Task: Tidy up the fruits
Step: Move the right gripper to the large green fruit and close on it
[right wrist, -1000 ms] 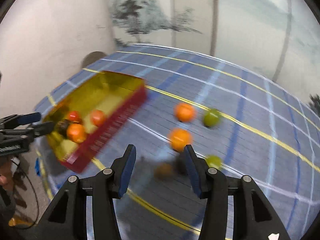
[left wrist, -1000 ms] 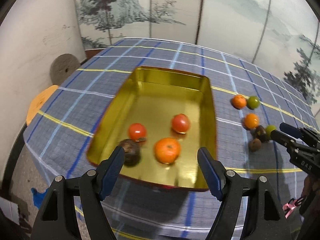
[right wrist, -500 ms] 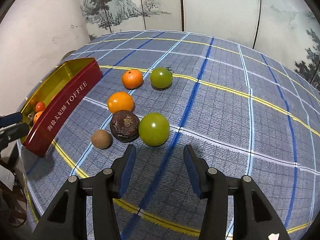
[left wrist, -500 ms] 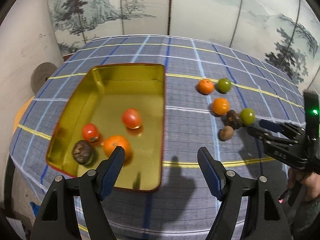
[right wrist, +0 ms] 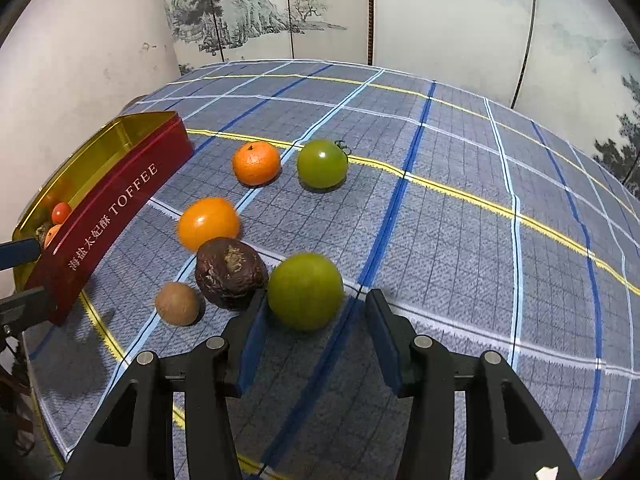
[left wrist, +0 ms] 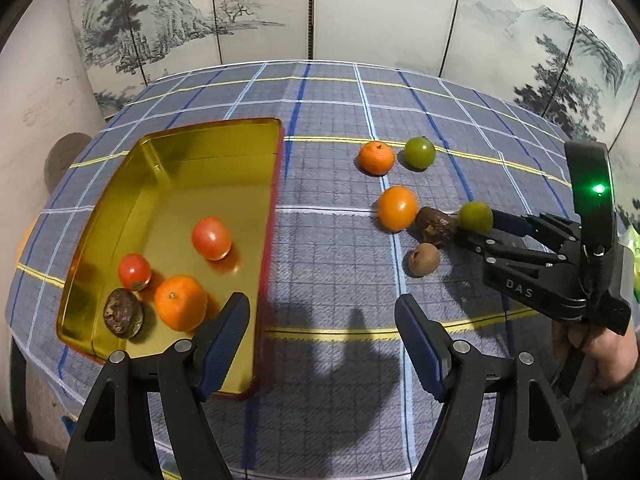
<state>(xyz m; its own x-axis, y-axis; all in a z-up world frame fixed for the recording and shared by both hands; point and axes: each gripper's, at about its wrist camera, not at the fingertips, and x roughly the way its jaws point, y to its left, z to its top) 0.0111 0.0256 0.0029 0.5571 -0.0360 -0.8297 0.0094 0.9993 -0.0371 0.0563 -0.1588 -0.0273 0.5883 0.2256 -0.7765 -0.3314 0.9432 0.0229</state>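
Round table under a blue plaid cloth (right wrist: 460,208) with yellow lines. On it: red toffee tin with gold inside (right wrist: 120,188), two oranges, two green tomatoes, wrinkly dark passion fruit (right wrist: 230,273), small brown fruit (right wrist: 177,303).

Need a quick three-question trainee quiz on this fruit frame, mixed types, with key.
1. How many fruits lie in the gold tin?
2. True or false: the right gripper has the near green tomato clamped between its fingers.
3. Which fruit touches the dark wrinkled fruit on the cloth? A) small brown fruit B) near green tomato C) far mandarin

Key: 1) four. 2) false, the fingers are open, only approaching it. 3) B.
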